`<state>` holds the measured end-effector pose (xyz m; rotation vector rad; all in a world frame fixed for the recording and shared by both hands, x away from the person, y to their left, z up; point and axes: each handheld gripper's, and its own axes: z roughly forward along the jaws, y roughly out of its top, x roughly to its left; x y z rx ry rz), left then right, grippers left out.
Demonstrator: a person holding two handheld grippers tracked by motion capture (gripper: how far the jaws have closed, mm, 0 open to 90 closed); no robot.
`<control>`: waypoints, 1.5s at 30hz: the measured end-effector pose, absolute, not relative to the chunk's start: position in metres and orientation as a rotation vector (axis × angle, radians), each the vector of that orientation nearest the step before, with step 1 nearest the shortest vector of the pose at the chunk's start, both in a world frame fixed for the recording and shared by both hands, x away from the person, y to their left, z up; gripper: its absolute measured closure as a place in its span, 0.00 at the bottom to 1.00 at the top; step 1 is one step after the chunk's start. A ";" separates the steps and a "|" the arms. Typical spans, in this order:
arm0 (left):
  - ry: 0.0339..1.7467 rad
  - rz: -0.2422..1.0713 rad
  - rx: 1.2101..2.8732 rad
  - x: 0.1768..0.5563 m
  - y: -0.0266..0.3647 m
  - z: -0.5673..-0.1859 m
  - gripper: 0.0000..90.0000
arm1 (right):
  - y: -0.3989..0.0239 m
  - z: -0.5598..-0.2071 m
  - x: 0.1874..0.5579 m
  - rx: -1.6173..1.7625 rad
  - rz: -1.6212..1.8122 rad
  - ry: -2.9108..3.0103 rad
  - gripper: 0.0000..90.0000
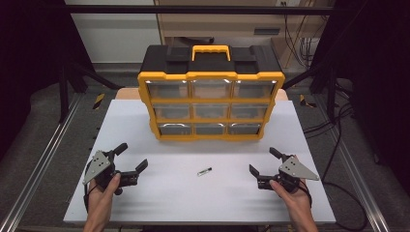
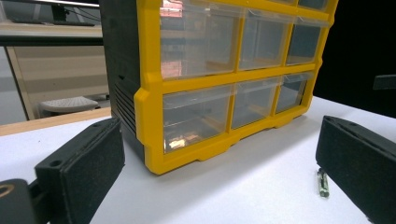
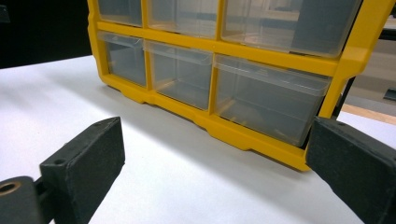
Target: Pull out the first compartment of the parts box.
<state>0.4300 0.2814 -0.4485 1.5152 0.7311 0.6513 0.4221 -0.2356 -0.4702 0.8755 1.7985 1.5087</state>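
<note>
**Picking up the small cell between two open claws**

High view: nearest the camera, the person's two hands rest on the white worktop [image 1: 159, 203]. The left claw [image 1: 130, 157] and the right claw [image 1: 263, 161] are both spread wide and grasp nothing. A small cylindrical cell [image 1: 204, 171] lies flat between them, a little nearer the right claw and well apart from the yellow drawer cabinet [image 1: 211, 99] behind, whose drawers look closed.

Left gripper view: the jaws stand wide apart; the cell [image 2: 322, 183] lies just beside the right-hand jaw, the cabinet [image 2: 149, 93] ahead.

Right gripper view: the jaws are released, facing the cabinet's bottom drawers [image 3: 271, 98].

My judgement: reach with one claw, turn it so the jaws straddle the cell across its narrow width, keep low, and close gently, since it may roll.
</note>
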 end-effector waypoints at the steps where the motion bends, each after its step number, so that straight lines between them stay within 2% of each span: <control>1: 0.731 0.658 1.519 0.429 0.282 -0.448 0.01 | -0.235 -0.470 0.422 0.874 1.505 1.797 0.05; 15: 0.705 0.770 1.584 0.425 0.272 -0.429 0.01 | -0.233 -0.468 0.424 0.981 1.513 1.757 0.07; 23: 0.636 0.853 1.752 0.434 0.251 -0.414 0.02 | -0.228 -0.464 0.422 0.973 1.492 1.771 0.06; 30: 0.570 0.918 1.811 0.441 0.235 -0.400 0.03 | -0.229 -0.463 0.421 0.983 1.473 1.769 0.06; 37: 0.448 1.143 1.931 0.447 0.211 -0.381 0.06 | -0.228 -0.463 0.419 0.974 1.458 1.781 0.06; 45: 0.393 1.241 2.014 0.462 0.201 -0.366 0.09 | -0.229 -0.464 0.420 0.982 1.449 1.778 0.05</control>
